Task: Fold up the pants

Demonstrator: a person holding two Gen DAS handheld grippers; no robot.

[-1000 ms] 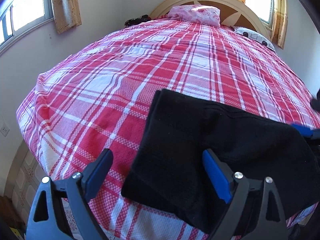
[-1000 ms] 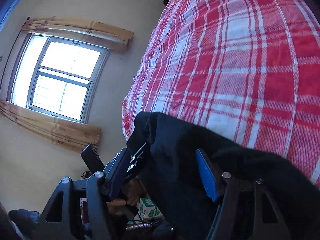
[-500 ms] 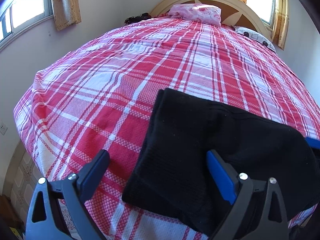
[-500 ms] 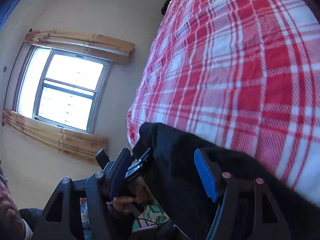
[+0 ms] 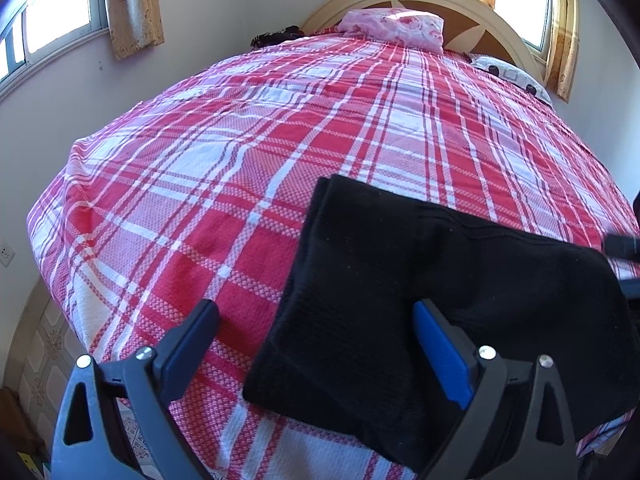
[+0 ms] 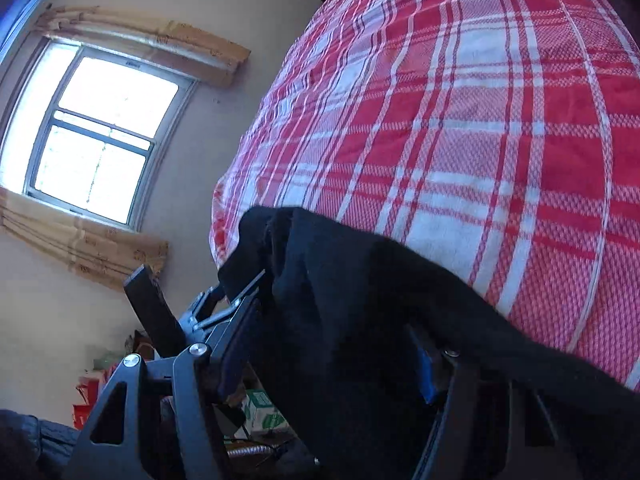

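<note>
In our left wrist view, the left gripper (image 5: pixel 316 330) stands with its jaws wide apart, grasping nothing; one finger hangs over bare plaid bedspread (image 5: pixel 224 168) at about seven o'clock, the blue-padded one over cloth at about five o'clock. The black pants (image 5: pixel 400 280) lie folded on the bedspread near the bed's foot edge, filling the view from six to three o'clock. At twelve o'clock a pink pillow (image 5: pixel 394 26) rests against the headboard (image 5: pixel 460 4).

In our right wrist view, a window (image 6: pixel 96 136) sits at nine o'clock. The right gripper (image 6: pixel 332 350) has the pants (image 6: pixel 360 320) bunched between its fingers and draped over the blue one; we cannot tell whether it clamps them. The bedspread (image 6: pixel 480 120) fills twelve to three o'clock.
</note>
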